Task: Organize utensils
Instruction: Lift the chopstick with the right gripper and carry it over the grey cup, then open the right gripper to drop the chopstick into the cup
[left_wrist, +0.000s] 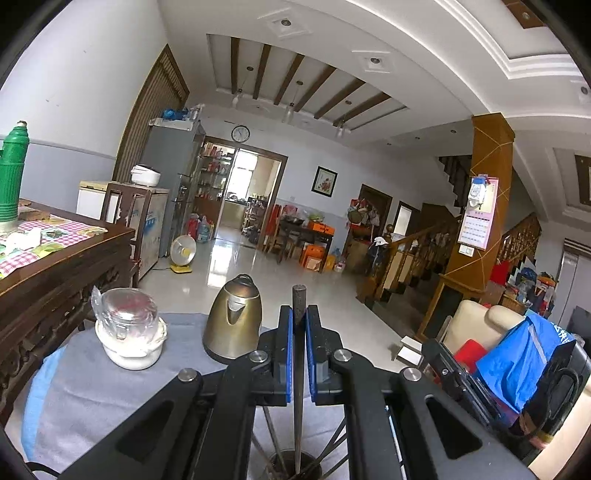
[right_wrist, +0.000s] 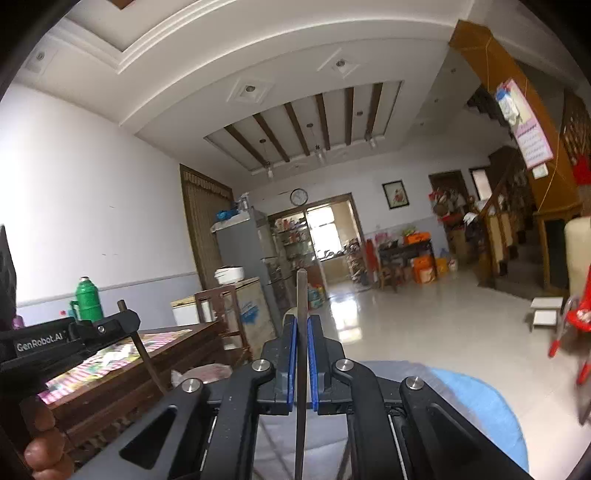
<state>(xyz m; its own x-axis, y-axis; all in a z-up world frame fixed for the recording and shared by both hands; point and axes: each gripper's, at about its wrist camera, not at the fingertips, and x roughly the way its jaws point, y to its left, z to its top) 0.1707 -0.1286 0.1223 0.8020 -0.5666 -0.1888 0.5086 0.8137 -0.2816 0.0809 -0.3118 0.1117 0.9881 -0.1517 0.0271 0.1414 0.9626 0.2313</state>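
Grey cloth covers the table (left_wrist: 110, 387), where a brass-coloured metal kettle (left_wrist: 233, 319) stands. From the left wrist, the left claw (left_wrist: 299, 321) is seen level, pinching a dark upright chopstick (left_wrist: 298, 369) above a dark round holder (left_wrist: 291, 466).

From the right wrist, the right claw (right_wrist: 303, 328) is tilted upward, pressed onto a slim dark chopstick (right_wrist: 301, 354).

This is a lived-in family home, seen from its large open living and dining hall. A glossy tiled floor (left_wrist: 236, 266) runs toward a doorway with a wall clock (left_wrist: 240, 133) above it. A grey refrigerator (left_wrist: 177, 177) stands along the left wall, with a rice cooker (left_wrist: 145, 174) nearby. A carved wooden dining table (left_wrist: 55, 258) carries a green thermos (left_wrist: 13, 173). A wooden staircase (left_wrist: 417, 251) climbs on the right, and a calendar (left_wrist: 476, 218) hangs on a pillar.
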